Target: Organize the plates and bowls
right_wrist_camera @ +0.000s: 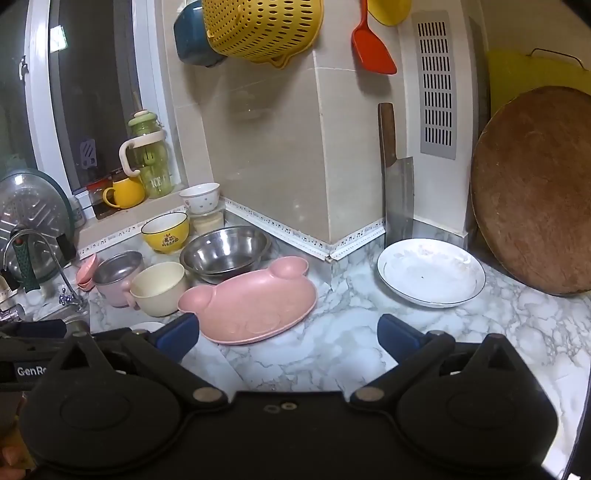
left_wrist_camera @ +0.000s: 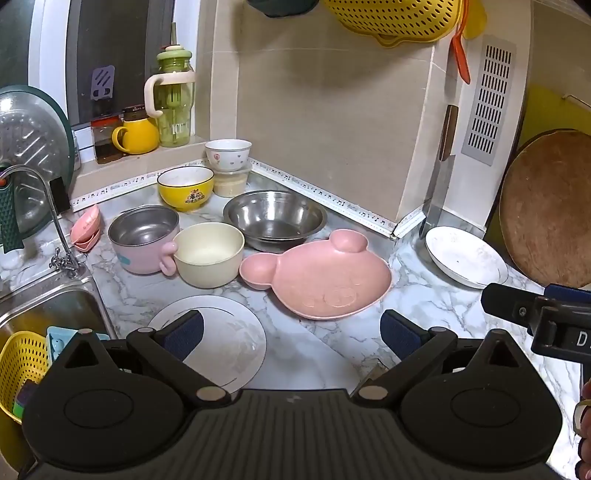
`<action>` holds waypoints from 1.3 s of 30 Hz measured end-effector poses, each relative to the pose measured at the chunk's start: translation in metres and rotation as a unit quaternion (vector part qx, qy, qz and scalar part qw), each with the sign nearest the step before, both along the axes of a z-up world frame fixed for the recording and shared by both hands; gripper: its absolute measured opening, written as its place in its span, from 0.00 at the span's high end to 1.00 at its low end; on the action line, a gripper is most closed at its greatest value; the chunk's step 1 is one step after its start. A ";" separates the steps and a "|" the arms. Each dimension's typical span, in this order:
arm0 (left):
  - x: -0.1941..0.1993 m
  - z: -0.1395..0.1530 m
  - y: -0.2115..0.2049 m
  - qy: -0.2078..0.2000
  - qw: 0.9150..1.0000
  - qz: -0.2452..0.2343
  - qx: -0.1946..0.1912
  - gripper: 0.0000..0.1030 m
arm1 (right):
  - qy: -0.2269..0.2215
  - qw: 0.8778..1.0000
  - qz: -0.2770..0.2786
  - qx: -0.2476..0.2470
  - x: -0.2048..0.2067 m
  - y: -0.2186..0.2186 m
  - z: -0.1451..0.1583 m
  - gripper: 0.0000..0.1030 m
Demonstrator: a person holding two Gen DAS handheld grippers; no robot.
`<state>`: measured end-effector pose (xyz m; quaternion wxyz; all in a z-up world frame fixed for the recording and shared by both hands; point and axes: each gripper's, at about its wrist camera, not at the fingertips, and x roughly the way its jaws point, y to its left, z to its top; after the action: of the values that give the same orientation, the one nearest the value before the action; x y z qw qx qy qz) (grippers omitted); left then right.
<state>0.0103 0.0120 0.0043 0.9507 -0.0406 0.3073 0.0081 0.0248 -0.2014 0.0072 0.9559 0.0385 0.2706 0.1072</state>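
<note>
Counter: marble-patterned worktop [right_wrist_camera: 369,354] wrapping a tiled corner, with a steel sink [left_wrist_camera: 48,306] at its left end.
Chopping board: big round wooden board [right_wrist_camera: 535,192] leaning upright against the wall at the far right.
Colander: yellow perforated colander [right_wrist_camera: 262,29] hanging high on the tiles, an orange spatula [right_wrist_camera: 371,48] hung beside it.
Left gripper: left gripper [left_wrist_camera: 291,332] with its fingers spread wide and nothing between them, over a flat white plate [left_wrist_camera: 229,332] that lies near the sink; its left pad [left_wrist_camera: 184,332] sits above that plate.
Right gripper: right gripper [right_wrist_camera: 288,338] also spread wide and empty, held over bare counter just in front of the pink plate.
Pink plate: bear-shaped pink plate [right_wrist_camera: 255,302] lying flat mid-counter, its ears toward the wall.
White dish: shallow white dish [right_wrist_camera: 430,271] with a thin dark rim, well right of the pink plate, near the foot of the board.
Steel bowl: wide steel bowl [left_wrist_camera: 275,218] just behind the pink plate.
Cleaver: cleaver [right_wrist_camera: 397,192] propped blade-down against the wall behind the white dish.
Cream bowl: cream bowl [left_wrist_camera: 208,253] just left of the pink plate, touching the handle of a pink pot [left_wrist_camera: 144,238] with a steel inside.
Yellow bowl: yellow bowl [left_wrist_camera: 185,186] behind those two.
Small white bowl: small white bowl [left_wrist_camera: 228,153] resting on a lidded tub in the corner.
Sill: green bottle [left_wrist_camera: 173,99] and yellow mug [left_wrist_camera: 136,134] on the window ledge.
</note>
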 end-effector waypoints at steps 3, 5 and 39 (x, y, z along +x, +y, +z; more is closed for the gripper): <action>0.002 -0.001 0.001 0.004 1.000 0.004 -0.003 0.01 | 0.000 1.000 -0.001 0.000 -0.002 0.003 -0.003 0.00; 0.003 -0.002 0.003 0.005 1.000 0.006 -0.004 0.01 | 0.001 1.000 0.000 0.000 0.000 0.004 -0.003 0.00; 0.008 0.000 0.022 0.003 1.000 -0.009 -0.012 0.01 | 0.009 1.000 -0.005 0.007 0.006 0.021 -0.003 0.01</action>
<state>0.0178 0.0342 0.0042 0.9493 -0.0495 0.3103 -0.0046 0.0311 -0.1804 0.0042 0.9535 0.0475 0.2787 0.1043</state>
